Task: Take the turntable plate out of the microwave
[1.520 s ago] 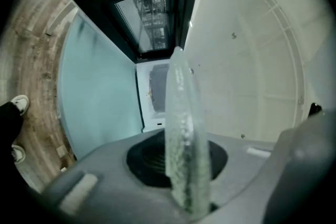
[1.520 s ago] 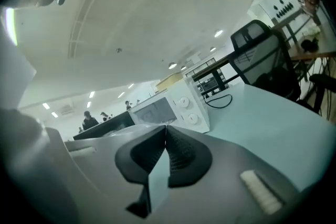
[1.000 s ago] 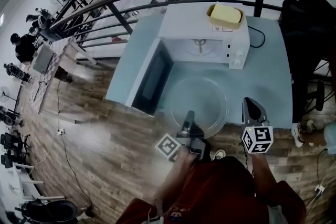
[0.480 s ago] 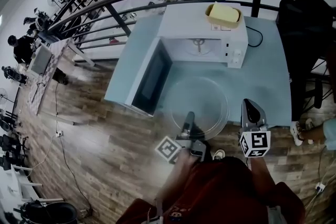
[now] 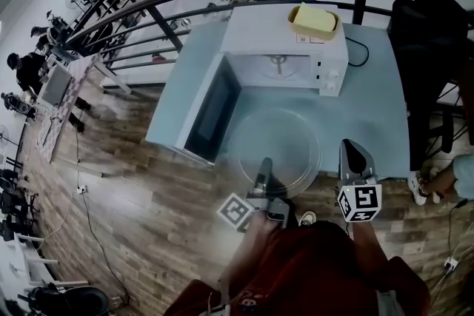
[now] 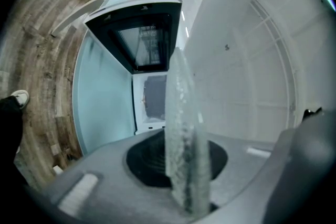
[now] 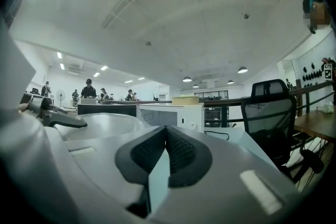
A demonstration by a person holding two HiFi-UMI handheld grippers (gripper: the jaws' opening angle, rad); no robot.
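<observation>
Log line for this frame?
plate: out of microwave | left gripper: shut on plate rim | right gripper: shut, empty | door: open

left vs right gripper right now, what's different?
The left gripper is clamped on the near rim of the glass plate; the right gripper is shut on nothing, fingers together.
The left gripper is rolled onto its side, so the plate's edge stands upright in its view; the right gripper sits upright.
The left reaches over the plate; the right sits beside it, apart.
Shared: both point towards the open microwave.
</observation>
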